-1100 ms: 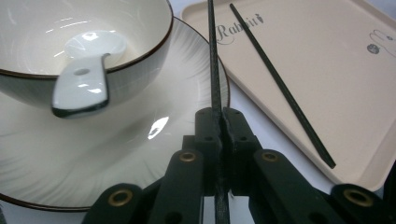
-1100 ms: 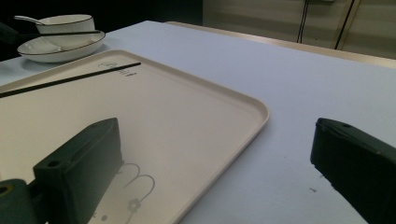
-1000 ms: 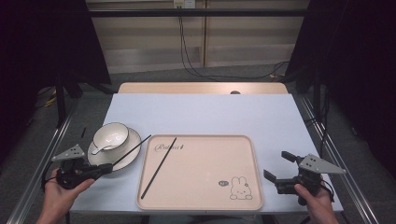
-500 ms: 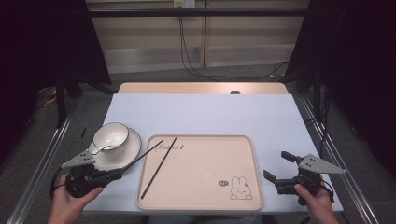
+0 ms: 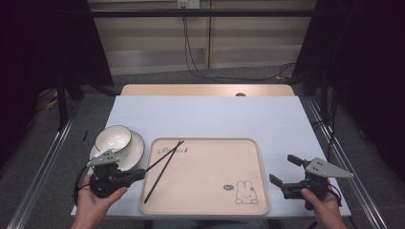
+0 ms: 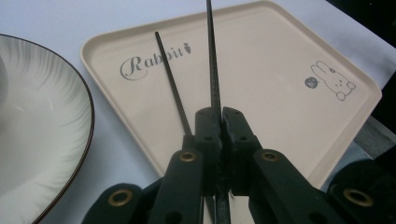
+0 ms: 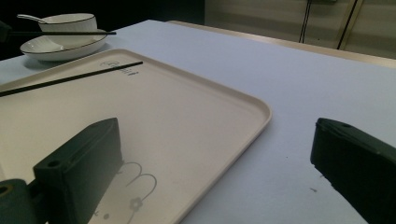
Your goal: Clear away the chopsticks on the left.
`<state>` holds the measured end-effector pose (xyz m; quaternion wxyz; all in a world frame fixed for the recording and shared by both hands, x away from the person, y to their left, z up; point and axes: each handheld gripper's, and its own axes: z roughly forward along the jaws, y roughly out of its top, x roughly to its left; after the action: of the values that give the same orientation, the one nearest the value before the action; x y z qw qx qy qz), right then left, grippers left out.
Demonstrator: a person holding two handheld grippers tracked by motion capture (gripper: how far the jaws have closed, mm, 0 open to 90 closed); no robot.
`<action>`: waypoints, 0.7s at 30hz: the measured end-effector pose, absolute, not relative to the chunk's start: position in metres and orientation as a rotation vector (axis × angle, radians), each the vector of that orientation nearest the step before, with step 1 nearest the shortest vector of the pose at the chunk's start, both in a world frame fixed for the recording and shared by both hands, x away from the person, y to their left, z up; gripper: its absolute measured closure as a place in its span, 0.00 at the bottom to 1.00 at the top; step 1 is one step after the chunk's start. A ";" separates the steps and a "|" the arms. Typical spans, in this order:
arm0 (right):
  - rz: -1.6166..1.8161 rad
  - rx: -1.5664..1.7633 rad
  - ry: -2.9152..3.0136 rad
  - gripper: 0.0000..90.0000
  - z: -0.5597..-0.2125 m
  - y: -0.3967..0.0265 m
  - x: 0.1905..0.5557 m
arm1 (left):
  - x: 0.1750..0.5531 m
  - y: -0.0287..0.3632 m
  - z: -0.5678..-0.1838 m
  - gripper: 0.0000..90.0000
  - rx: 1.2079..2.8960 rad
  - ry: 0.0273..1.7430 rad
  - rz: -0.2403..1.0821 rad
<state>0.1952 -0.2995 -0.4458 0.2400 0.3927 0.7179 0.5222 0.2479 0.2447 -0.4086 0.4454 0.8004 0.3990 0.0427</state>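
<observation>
Your left gripper [image 6: 218, 122] is clamped on one chopstick [image 6: 211, 56] above the tray [image 5: 248, 162] while its mate [image 6: 172, 84] lies on the tray, so keep the held stick level, set it parallel beside the other, right gripper [image 5: 285, 172] spread wide.

Left tool [image 5: 138, 174]: black body, grey three-cornered plate on top, black cable looping off its outer side. In the left gripper view its two black jaws are blocky, carried on rounded black link arms with brass-coloured ringed pivots and small dark screw holes.

Right tool [image 5: 285, 170]: same black build, grey three-cornered plate with small holes. Jaw blocks matte black, square-edged, one screw hole visible.

Forearms bare, no sleeves in view.
</observation>
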 end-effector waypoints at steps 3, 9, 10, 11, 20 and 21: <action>1.427 1.079 1.964 0.02 -0.446 -0.299 0.195 | 0.249 0.241 -0.408 0.95 1.974 1.007 0.114; 1.429 1.078 1.967 0.02 -0.446 -0.299 0.195 | 0.255 0.227 -0.408 0.95 1.943 1.039 0.116; 1.427 1.075 1.962 0.02 -0.446 -0.299 0.195 | 0.257 0.223 -0.409 0.95 1.936 1.047 0.114; 1.427 1.075 1.962 0.02 -0.446 -0.299 0.195 | 0.257 0.223 -0.409 0.95 1.936 1.047 0.114; 1.433 1.075 1.968 0.02 -0.446 -0.299 0.195 | 0.259 0.205 -0.413 0.95 1.930 1.087 0.116; 1.433 1.075 1.968 0.02 -0.446 -0.299 0.195 | 0.259 0.204 -0.414 0.95 1.926 1.083 0.125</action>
<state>0.1949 -0.2986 -0.4455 0.2380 0.3922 0.7184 0.5229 0.2594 0.2035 -0.4138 0.4478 0.7782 0.4374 0.0507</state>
